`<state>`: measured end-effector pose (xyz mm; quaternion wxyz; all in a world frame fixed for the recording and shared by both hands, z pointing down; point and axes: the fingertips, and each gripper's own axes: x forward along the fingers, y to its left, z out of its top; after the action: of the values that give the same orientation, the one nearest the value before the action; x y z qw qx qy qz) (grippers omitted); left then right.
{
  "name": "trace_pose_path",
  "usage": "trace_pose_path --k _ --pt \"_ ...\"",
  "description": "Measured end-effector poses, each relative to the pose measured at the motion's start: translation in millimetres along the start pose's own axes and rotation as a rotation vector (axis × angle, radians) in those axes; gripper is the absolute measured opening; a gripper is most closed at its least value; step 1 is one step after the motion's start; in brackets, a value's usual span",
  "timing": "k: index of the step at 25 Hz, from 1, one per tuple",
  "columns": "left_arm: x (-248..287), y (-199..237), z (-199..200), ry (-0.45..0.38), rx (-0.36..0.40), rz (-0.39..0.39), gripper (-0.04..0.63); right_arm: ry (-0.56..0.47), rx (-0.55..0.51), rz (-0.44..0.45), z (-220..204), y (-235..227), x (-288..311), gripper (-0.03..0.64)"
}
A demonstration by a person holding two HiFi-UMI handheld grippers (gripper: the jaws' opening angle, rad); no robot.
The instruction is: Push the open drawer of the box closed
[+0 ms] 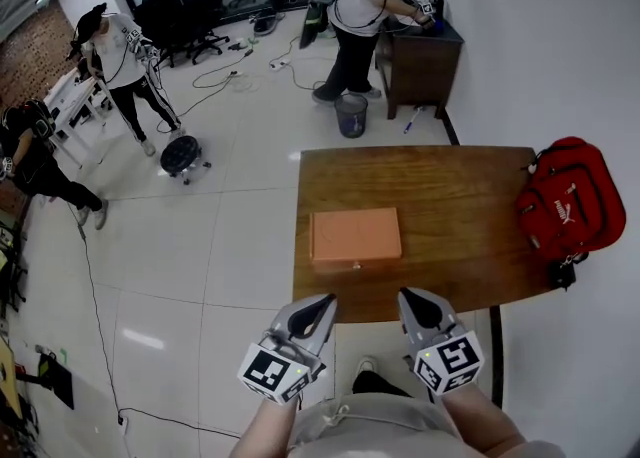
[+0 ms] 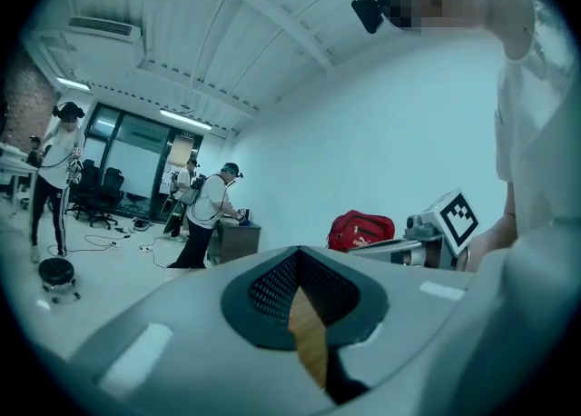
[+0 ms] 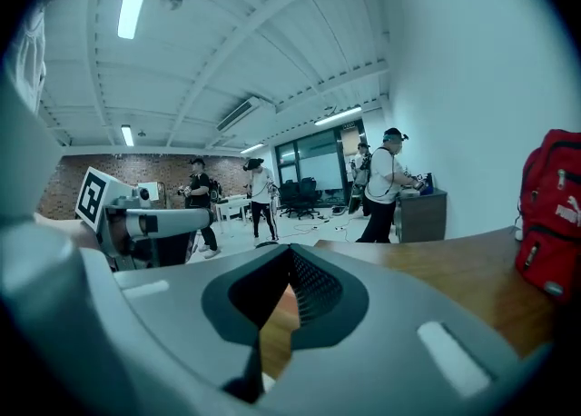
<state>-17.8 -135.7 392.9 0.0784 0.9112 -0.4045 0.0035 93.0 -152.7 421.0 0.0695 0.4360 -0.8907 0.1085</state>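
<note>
Left gripper [image 1: 318, 308] clenched, jaw tips meeting, nothing between them; only wood grain shows through the gap in the left gripper view [image 2: 297, 264]. Right gripper [image 1: 415, 304] likewise closed on nothing, tips together in its own view [image 3: 290, 260]. Both sit lower centre of the head view, side by side and apart, held in the air at the near edge of the brown wooden table [image 1: 450, 216], touching neither table nor box. Flat orange rectangular box [image 1: 355, 234] lies on the left part of the table, centre frame, just beyond the grippers and slightly nearer the left one. A thin strip with a small knob [image 1: 355, 266] shows on its near side facing the grippers; how far the drawer is out can't be told. Red fabric backpack [image 1: 570, 201] sits at the table's right edge, far right of frame, well apart from the box. Upper frame: dark wooden cabinet [image 1: 420, 56] by the wall, grey waste bin [image 1: 351, 114] beside it, people standing on the white tiled floor [image 1: 200, 246].
</note>
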Motion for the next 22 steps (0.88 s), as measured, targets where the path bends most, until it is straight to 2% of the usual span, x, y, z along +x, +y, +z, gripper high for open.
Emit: trace_pose_path --k 6,11,16,22 --pt "-54.6 -33.2 0.1 -0.019 0.005 -0.031 0.006 0.027 -0.054 -0.036 -20.7 46.0 -39.8 0.003" --pt "-104.8 -53.6 0.8 -0.025 0.028 -0.022 0.006 0.008 -0.042 -0.055 -27.4 89.5 -76.4 0.003" --pt "-154.7 -78.7 1.4 -0.055 0.108 -0.004 0.006 0.0 -0.091 -0.031 -30.4 137.9 -109.5 0.003" --pt "-183.5 -103.6 -7.1 -0.059 0.078 -0.032 0.006 -0.014 -0.071 -0.066 -38.4 162.9 -141.4 0.003"
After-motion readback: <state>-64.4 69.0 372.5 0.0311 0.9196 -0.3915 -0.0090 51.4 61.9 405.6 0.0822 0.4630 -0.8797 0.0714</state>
